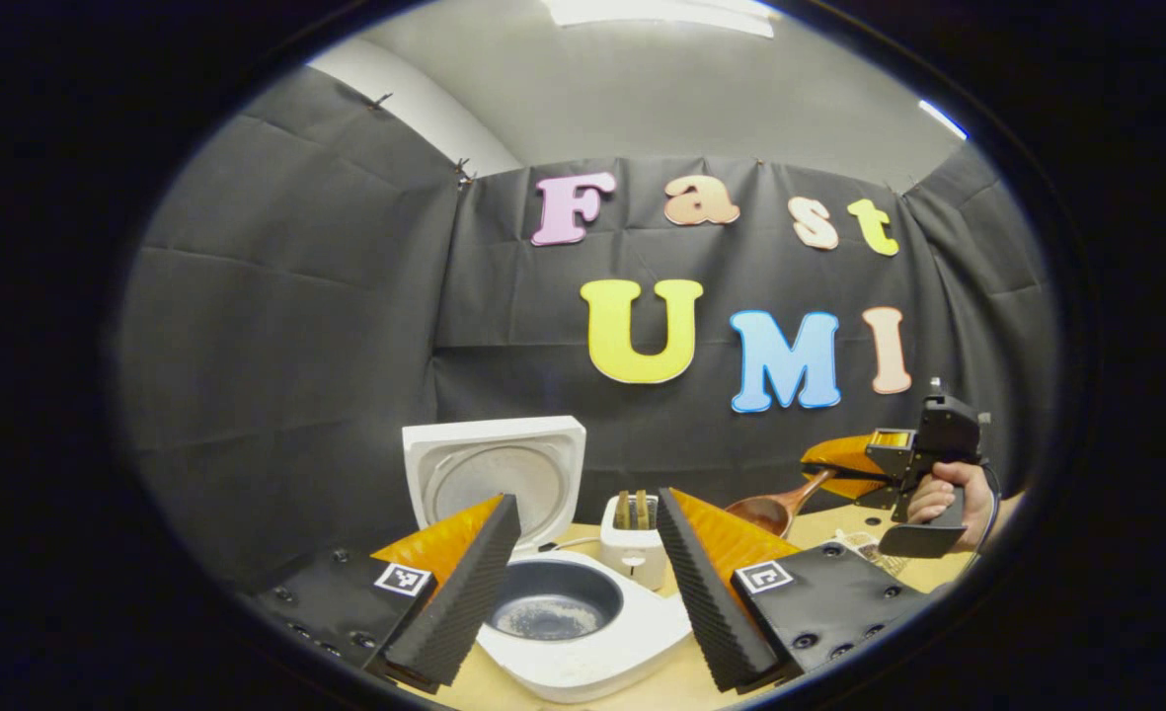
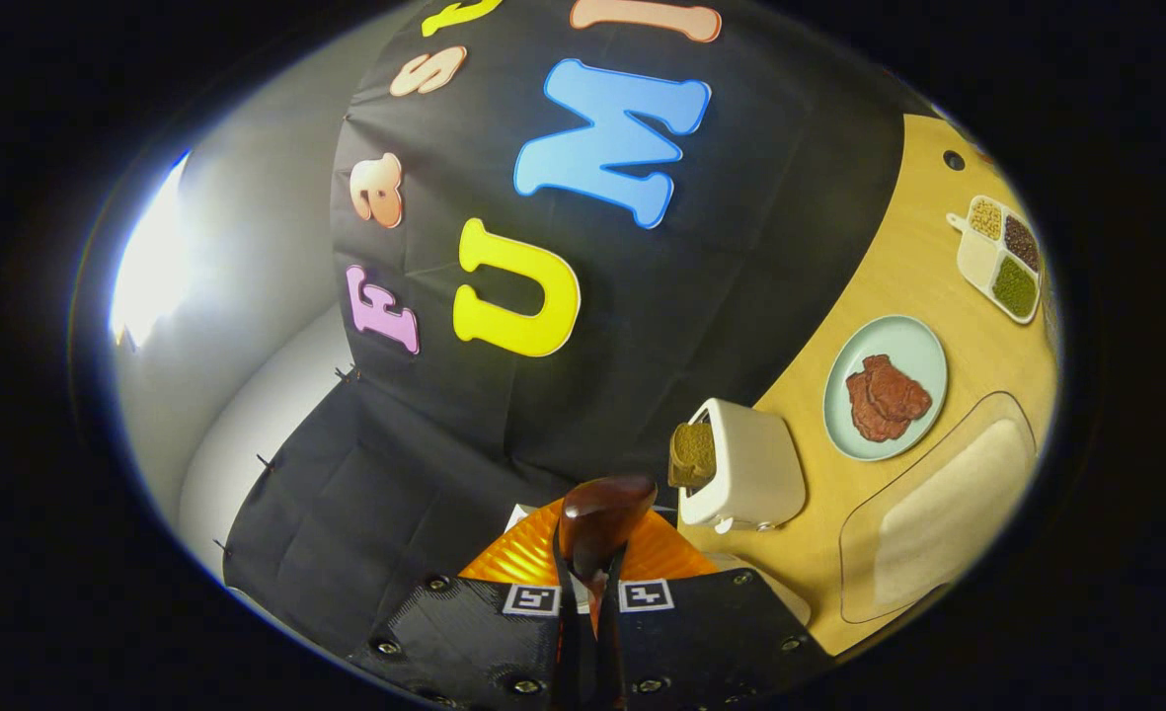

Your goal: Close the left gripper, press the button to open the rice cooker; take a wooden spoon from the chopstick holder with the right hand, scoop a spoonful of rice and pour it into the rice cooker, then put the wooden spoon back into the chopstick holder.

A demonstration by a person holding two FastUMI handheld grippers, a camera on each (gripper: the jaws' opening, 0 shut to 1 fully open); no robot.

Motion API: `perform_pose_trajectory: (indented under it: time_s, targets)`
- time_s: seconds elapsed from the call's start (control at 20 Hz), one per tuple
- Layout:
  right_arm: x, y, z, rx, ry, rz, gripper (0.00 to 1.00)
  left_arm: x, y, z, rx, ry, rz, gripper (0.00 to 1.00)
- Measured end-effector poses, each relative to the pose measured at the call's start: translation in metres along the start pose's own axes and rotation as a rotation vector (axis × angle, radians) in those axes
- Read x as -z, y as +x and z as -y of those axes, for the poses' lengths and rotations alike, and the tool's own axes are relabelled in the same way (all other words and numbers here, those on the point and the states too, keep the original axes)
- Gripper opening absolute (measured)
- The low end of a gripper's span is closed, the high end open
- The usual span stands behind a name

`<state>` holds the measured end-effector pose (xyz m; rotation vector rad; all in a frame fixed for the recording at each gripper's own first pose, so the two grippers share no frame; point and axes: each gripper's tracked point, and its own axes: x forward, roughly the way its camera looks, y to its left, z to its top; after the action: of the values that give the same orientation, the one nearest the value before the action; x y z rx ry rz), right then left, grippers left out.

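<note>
Rice cooker (image 1: 583,632) first: it sits on the pale wooden table (image 1: 839,528) right in front of your left gripper (image 1: 583,583), lid (image 1: 496,474) up and standing behind the pot, the dark round inner pot (image 1: 555,597) showing a thin scatter of white grains at its bottom. So the button step looks done, and you are probably in the scoop-and-pour stretch. Your left gripper hangs with its fingers spread wide on either side of the pot, holding nothing — keep it out of the pour line.

Your right gripper (image 2: 587,592) is clamped narrow on the handle of the wooden spoon (image 2: 597,518), which is dark, glossy and smoothly rounded. In the left gripper view the spoon's bowl (image 1: 768,512) is off to the right of the cooker, well apart from it, tilted down — I cannot tell whether any rice lies in it. When you carry a load, hold the bowl level, bring it over the middle of the pot and roll your wrist slowly; polished wood sheds grains fast.

Between spoon and cooker stands a white toaster (image 2: 745,464) with slices of bread (image 2: 693,449) in its slots — pass above it. Beyond it lie a pale round plate (image 2: 913,341) with brown pieces and a small divided tray (image 2: 977,262) of dry grains.
</note>
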<state>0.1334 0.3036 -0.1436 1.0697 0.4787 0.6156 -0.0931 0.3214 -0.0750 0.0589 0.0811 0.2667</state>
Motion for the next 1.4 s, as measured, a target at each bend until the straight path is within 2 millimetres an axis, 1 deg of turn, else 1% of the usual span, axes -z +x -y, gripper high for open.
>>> perform_pose_trajectory:
  time_s: [0.1, 0.25, 0.35, 0.55, 0.65, 0.85, 1.0, 1.2, 1.3, 1.4]
  targets:
    - [0.013, 0.019, -0.005, -0.004, -0.013, -0.03, 0.07, 0.0, -0.002, -0.012, -0.018, -0.006, 0.001, 0.96]
    - [0.032, 0.043, -0.009, -0.006, -0.054, -0.084, 0.07, 0.001, -0.004, -0.022, -0.039, -0.009, 0.002, 0.96]
    - [0.045, 0.057, -0.011, -0.009, -0.079, -0.114, 0.07, 0.002, -0.007, -0.026, -0.047, -0.011, -0.001, 0.96]
    - [0.065, 0.081, -0.014, -0.014, -0.084, -0.151, 0.07, 0.006, -0.015, -0.033, -0.06, -0.01, -0.01, 0.96]
    - [0.078, 0.096, -0.011, -0.006, -0.112, -0.184, 0.07, 0.009, -0.017, -0.033, -0.065, -0.026, -0.016, 0.96]
    - [0.109, 0.127, -0.006, 0.02, -0.21, -0.254, 0.07, 0.007, -0.017, -0.037, -0.089, -0.045, -0.004, 0.96]
    - [0.135, 0.145, 0.003, 0.045, -0.323, -0.31, 0.07, 0.008, -0.021, -0.042, -0.105, -0.042, -0.005, 0.96]
    - [0.164, 0.168, 0.019, 0.082, -0.535, -0.38, 0.07, 0.013, -0.026, -0.049, -0.131, -0.056, -0.017, 0.96]
    - [0.179, 0.174, 0.019, 0.075, -0.635, -0.407, 0.07, 0.016, -0.027, -0.053, -0.142, -0.055, -0.023, 0.96]
    - [0.196, 0.181, 0.013, 0.049, -0.75, -0.431, 0.07, 0.02, -0.03, -0.057, -0.156, -0.055, -0.034, 0.96]
